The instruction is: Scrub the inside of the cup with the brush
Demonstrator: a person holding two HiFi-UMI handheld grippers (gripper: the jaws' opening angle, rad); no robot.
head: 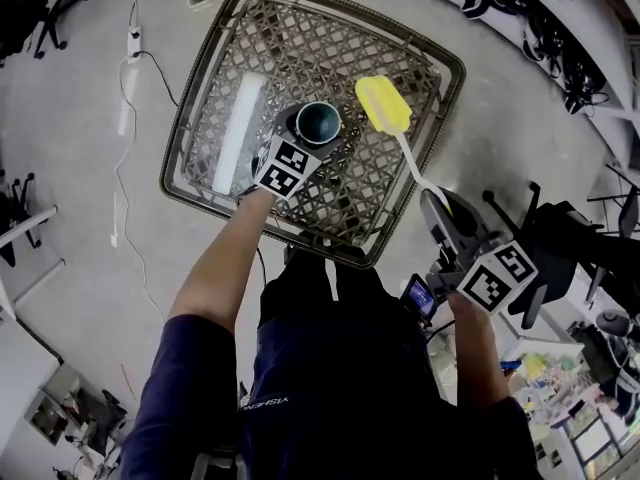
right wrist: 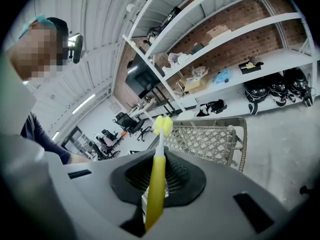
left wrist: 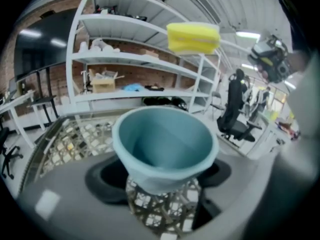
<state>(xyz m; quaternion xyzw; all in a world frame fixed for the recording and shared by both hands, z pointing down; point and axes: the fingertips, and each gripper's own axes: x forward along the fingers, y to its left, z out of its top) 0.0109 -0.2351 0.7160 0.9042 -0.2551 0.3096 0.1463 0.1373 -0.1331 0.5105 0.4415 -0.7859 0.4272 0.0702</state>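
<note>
Pressing cup [left wrist: 165, 146] sides, left gripper [left wrist: 162, 183] jaws; right gripper [right wrist: 159, 176] jaws clamp brush [right wrist: 155, 196].

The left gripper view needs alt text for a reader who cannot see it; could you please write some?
A teal cup stands, mouth open to the camera, between the left claw's two dark pads, which seem to press its sides, above a wicker table. A yellow brush hangs above it, with white shelves behind.
</note>
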